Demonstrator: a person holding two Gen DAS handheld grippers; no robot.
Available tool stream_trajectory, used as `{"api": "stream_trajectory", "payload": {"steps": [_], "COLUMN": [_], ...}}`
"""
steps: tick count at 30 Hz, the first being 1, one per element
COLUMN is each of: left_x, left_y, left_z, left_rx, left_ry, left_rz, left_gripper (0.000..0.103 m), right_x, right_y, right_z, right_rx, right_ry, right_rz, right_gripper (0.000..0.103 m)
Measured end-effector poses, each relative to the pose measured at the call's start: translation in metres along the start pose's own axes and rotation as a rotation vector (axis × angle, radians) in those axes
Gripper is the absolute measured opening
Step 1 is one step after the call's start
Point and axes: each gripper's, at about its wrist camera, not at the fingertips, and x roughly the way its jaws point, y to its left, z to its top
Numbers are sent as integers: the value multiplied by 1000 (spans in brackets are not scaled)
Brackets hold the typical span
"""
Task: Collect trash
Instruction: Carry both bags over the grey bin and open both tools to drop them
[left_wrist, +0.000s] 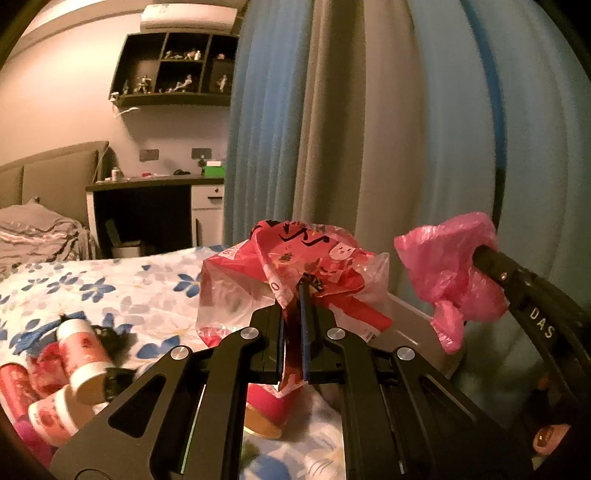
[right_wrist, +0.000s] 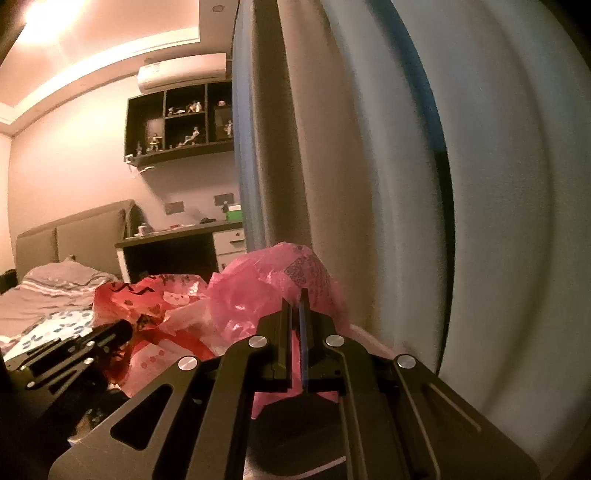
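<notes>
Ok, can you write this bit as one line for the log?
left gripper: shut on printed wrapper | right gripper: shut on pink bag | both held above bed

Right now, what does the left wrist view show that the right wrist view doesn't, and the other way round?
Only the left wrist view shows the red-and-white cups lying on the floral bedsheet. Only the right wrist view shows the lit ceiling light. Both show the left gripper shut on the printed red wrapper, the right gripper shut on the pink plastic bag, plus the curtain and wall shelf.
</notes>
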Motion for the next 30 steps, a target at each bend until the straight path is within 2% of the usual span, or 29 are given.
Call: {"api": "stream_trajectory", "payload": {"steps": [11,25,27,28,29,30], "left_x": [43,64,68,69,69,68], "left_y": [-16,-27,-27,-27,-25,-25], "left_z": [-3,-10,-12,-13,-14,-14], "left_rx": [-5,-22,-27,-26,-28,-35], "left_ry": [53,91,103,107,107,99], "left_rz": [-25,-81,-102,-111,-109,-101], "left_gripper": [7,8,14,26,51,60], "right_x": [17,43,44,44,47,48], "right_y": [-2,-1,-1,-2,-2,-3], "right_z": [-5,4,4,5,5,5], "right_rx": [1,13,17,19,23,25], "right_ry": [11,37,40,43,52,59], "right_rz": [-36,-54,-56,-56,-50,-45], "right_gripper": [4,4,5,8,13,27]}}
